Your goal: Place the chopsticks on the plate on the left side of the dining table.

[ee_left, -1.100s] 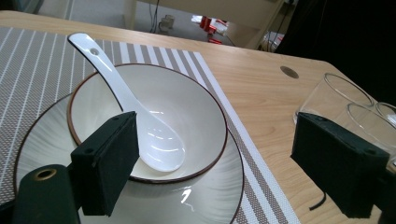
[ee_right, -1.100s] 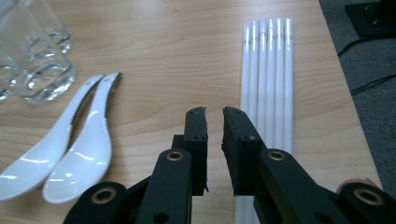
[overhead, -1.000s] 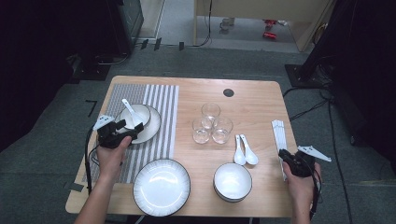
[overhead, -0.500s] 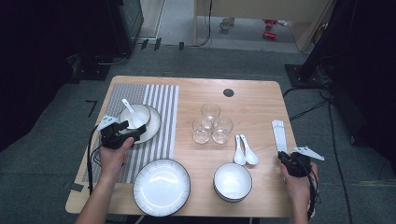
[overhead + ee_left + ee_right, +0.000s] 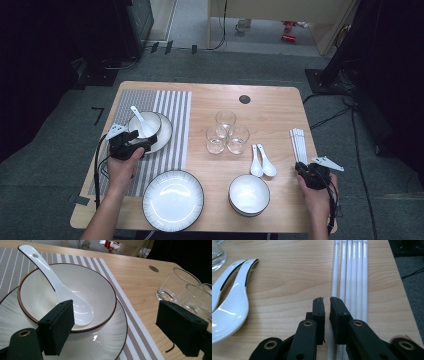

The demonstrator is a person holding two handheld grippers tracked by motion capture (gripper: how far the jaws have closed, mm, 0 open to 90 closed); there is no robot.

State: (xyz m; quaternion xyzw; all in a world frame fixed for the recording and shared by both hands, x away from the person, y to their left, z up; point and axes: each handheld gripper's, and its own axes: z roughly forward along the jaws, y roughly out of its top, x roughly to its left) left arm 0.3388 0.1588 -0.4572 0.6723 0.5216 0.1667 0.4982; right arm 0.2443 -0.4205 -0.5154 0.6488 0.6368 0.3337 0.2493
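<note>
Left hand-held gripper [image 5: 131, 146]: centre left of the high view, jaws wide apart with nothing between them, one jaw in front of the bowl's rim
Right hand-held gripper [image 5: 326, 305]: jaws nearly closed, a thin gap left, over the near end of the chopsticks; whether they pinch one I cannot tell
Bowl [image 5: 45, 293]: left of the left gripper view, on a plate [image 5: 105, 342] on the striped mat [image 5: 136, 322]
Spoon [image 5: 57, 287]: white, lying in the bowl, handle toward the upper left
Chopsticks [image 5: 352, 270]: white bundle, upper right of the right gripper view, flat on the desk [image 5: 292, 275]
Two spoons [image 5: 229, 302]: left edge of the right gripper view
Glasses [image 5: 226, 133]: centre of the high view
</note>
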